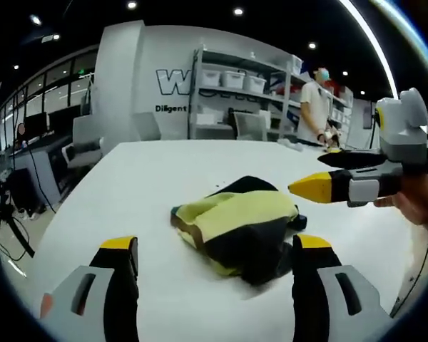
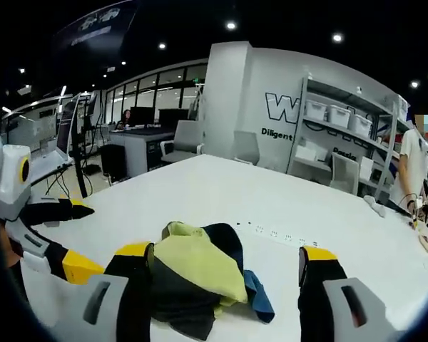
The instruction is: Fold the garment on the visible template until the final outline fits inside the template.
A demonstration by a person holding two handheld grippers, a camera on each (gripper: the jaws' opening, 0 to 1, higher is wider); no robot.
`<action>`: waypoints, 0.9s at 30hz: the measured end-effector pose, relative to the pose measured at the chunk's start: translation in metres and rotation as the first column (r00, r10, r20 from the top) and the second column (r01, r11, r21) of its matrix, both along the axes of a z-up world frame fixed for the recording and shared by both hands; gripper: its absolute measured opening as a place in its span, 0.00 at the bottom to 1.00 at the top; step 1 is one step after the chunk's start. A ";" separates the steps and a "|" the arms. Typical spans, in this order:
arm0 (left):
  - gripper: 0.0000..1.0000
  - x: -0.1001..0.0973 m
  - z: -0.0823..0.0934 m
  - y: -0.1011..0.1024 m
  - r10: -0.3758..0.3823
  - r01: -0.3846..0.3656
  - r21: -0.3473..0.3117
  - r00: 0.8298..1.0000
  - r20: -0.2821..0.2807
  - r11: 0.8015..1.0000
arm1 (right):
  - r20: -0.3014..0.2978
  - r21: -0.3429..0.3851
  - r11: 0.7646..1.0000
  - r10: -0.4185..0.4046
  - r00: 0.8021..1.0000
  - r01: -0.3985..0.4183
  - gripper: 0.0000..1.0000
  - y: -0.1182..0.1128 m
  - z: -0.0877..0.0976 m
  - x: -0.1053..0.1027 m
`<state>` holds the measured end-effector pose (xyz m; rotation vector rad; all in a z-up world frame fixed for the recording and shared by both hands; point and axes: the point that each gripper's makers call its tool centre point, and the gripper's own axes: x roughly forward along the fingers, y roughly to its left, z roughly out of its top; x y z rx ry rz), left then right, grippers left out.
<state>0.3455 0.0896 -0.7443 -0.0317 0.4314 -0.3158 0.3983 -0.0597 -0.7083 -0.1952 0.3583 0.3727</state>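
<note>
Clearly, little folding was done: the crumpled yellow, black and blue fabric garment (image 1: 237, 226) (image 2: 197, 283) lay heaped on the white table (image 1: 157, 178) (image 2: 221, 192), ungripped. Both the left gripper (image 1: 215, 256) and the right gripper (image 2: 225, 267) were held spread, empty; no template could be made out

bare table (image 1: 164, 171) around crumpled garment (image 1: 239, 224)

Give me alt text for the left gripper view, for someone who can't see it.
A crumpled yellow, black and blue garment lies on a white table, between the open yellow-tipped jaws of the left tool. The right tool, held by a hand, reaches in from the right above the garment. Shelving and a standing person fill the background.
</note>
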 end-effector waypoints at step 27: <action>0.61 0.016 -0.031 -0.012 -0.035 0.034 -0.004 0.998 -0.061 0.999 | -0.056 -0.024 1.000 0.008 0.998 -0.009 0.66 0.001 -0.033 0.050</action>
